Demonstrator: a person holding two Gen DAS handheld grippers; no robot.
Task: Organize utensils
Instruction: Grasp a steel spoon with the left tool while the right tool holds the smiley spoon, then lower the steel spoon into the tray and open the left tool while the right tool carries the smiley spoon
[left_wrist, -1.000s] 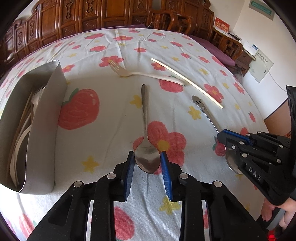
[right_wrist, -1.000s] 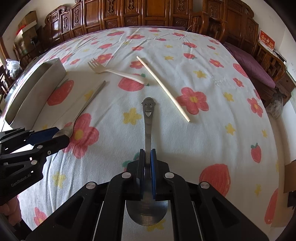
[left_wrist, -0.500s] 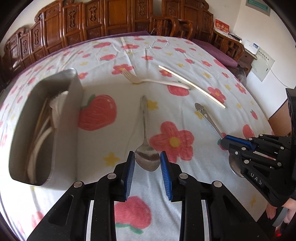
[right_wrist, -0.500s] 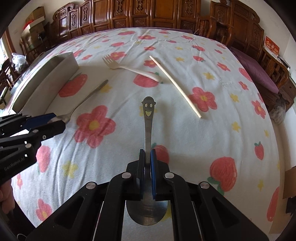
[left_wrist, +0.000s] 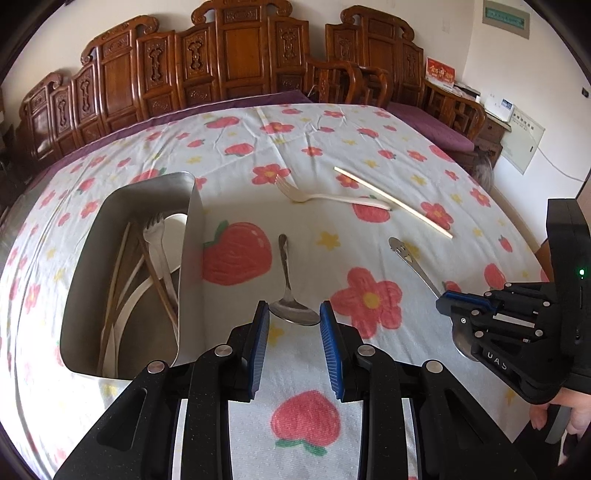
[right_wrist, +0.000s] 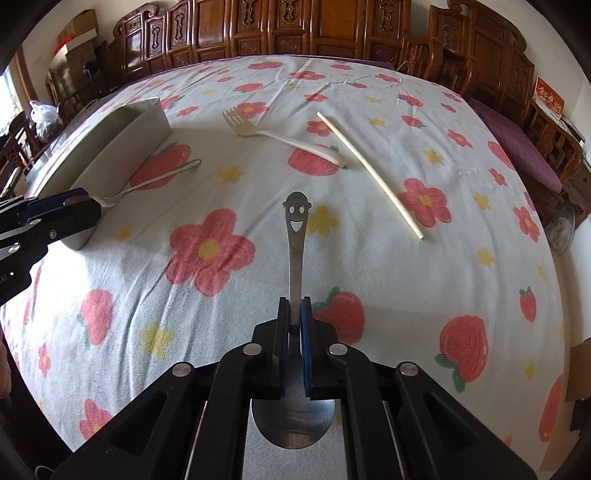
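Left tongs: the left gripper (left_wrist: 294, 317) has its blue pads set narrowly on either side of a plain steel spoon (left_wrist: 290, 295), touching the bowl's edges and holding it. The handle points away from the camera, over the cloth.

Right tongs: the right gripper (right_wrist: 295, 314) is pinched tight on the neck of a steel spoon with a smiling face cut into its handle end (right_wrist: 296, 236). The handle sticks out forward past the fingertips; the bowl sits behind the pads, close to the camera.

Each tool seen from the other side: in the left view the right gripper (left_wrist: 448, 297) comes in from the right edge with the smiley handle jutting from it. In the right view the left gripper (right_wrist: 79, 205) comes in from the left edge with the plain spoon's handle stretching away from it.

Tray: a metal tray (left_wrist: 190, 236) stands on the left part of the table. Inside lie a pale fork, a white spoon and several chopsticks.

Loose pieces: a cream fork (left_wrist: 325, 197) and a single pale chopstick (left_wrist: 395, 203) lie on the cloth farther back, the fork handle's end just beside the chopstick.

Table: a white tablecloth (right_wrist: 424, 280) printed with red flowers, strawberries and yellow stars covers it.

Background: carved wooden chairs (left_wrist: 236, 62) line the far side.

Person: part of a hand (left_wrist: 561, 406) shows under the right gripper at the lower right edge.
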